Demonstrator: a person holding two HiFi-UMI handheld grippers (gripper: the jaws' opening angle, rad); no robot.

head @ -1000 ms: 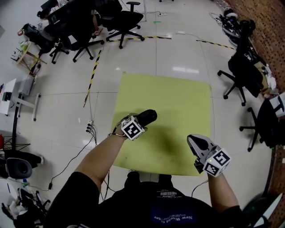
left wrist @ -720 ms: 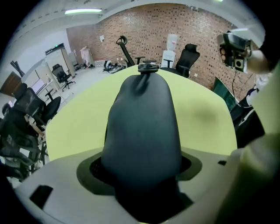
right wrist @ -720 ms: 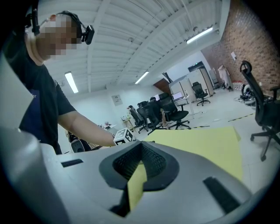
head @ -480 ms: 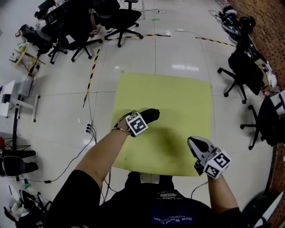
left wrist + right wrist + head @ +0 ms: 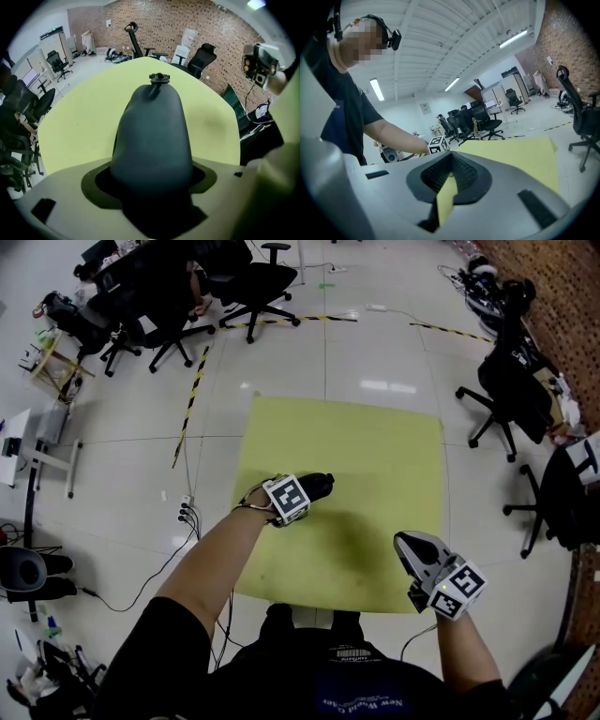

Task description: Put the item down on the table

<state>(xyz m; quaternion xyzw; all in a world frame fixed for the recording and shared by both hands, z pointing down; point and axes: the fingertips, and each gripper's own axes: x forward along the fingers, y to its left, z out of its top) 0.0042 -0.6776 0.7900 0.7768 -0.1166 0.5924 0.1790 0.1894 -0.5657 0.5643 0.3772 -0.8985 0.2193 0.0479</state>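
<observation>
We're gripping the dark grey rounded item (image 5: 152, 140) tight in the left tool (image 5: 305, 491); it's sticking out ahead of the jaws, over the yellow-green worktop (image 5: 375, 446). The right tool (image 5: 413, 546) is hovering closed and empty at the worktop's near right edge.

Bright, even lighting (fisheye-warped edges)

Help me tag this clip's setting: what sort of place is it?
Probably an open office or lab workspace: rolling office chairs, black-and-yellow tape on a glossy tiled floor, and a brick wall along one side.
</observation>
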